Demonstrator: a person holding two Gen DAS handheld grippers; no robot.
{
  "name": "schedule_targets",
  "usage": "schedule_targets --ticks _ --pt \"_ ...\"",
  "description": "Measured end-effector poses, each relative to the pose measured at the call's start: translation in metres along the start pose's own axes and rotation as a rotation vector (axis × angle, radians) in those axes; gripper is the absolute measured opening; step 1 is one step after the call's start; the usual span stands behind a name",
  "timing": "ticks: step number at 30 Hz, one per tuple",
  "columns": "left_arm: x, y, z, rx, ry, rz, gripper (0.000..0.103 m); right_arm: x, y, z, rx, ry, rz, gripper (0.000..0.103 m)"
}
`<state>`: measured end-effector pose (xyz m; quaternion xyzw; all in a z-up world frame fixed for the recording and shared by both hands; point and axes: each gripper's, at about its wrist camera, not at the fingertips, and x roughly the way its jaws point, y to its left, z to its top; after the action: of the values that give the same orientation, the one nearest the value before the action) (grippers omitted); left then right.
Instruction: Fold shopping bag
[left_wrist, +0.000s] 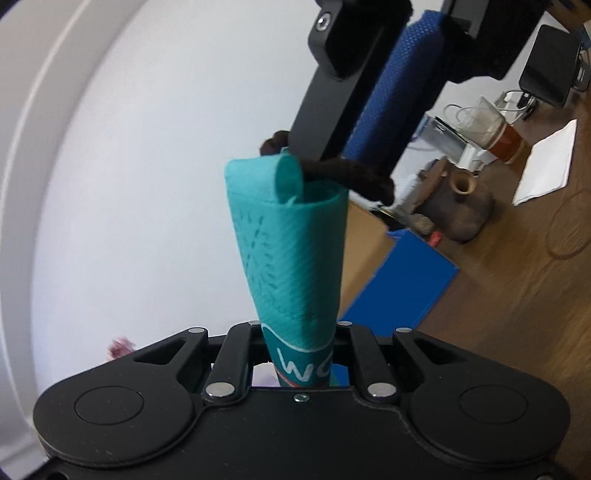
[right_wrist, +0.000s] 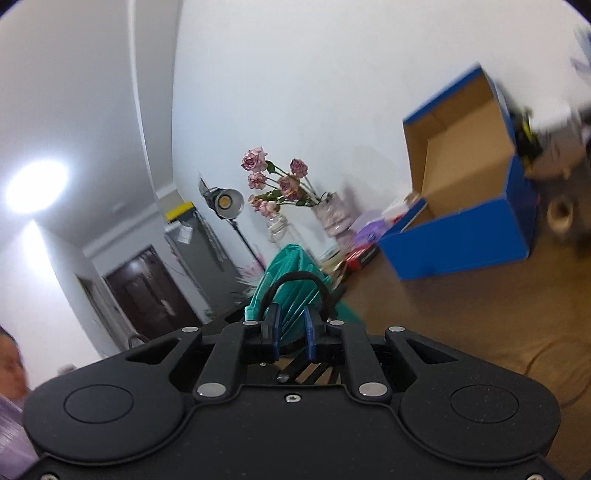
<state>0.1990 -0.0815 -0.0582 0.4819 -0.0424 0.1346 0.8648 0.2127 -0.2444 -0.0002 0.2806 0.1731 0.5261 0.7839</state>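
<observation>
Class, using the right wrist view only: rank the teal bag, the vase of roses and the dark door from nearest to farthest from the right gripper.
1. Teal bag: right at the right gripper, between its fingertips.
2. Vase of roses: behind the bag, against the wall.
3. Dark door: far left, down the hallway.

One teal bag (left_wrist: 291, 254), two vases (right_wrist: 332, 216).

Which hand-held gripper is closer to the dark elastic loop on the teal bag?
Right. The right hand-held gripper sits at the dark loop, its fingers inside it. The left hand-held gripper clamps the rolled teal bag at the opposite end.
</observation>
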Motion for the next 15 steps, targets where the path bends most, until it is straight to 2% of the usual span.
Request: schedule_targets --ticks 2,5,7,10,12,15 --pt "-0.001 -0.002 -0.002 0.032 -0.015 0.030 0.014 0.002 -0.009 -0.003 0.068 -0.003 0.024 0.024" --pt "-0.002 -0.001 -0.002 0.025 -0.017 0.031 0.014 0.005 -0.026 -0.010 0.187 -0.015 0.078 0.024" --pt "-0.004 0.002 -0.001 -0.005 -0.017 0.009 0.014 0.006 -0.038 -0.016 0.275 -0.034 0.130 0.031" --pt "-0.009 0.008 0.005 -0.064 -0.026 -0.052 0.014 0.006 -0.057 -0.026 0.389 -0.097 0.219 0.033" --pt "-0.012 0.007 0.007 -0.068 -0.033 -0.061 0.014 0.005 -0.067 -0.032 0.452 -0.147 0.268 0.033" --pt "-0.014 0.006 0.010 -0.059 -0.042 -0.061 0.014 0.003 -0.069 -0.035 0.464 -0.186 0.278 0.033"
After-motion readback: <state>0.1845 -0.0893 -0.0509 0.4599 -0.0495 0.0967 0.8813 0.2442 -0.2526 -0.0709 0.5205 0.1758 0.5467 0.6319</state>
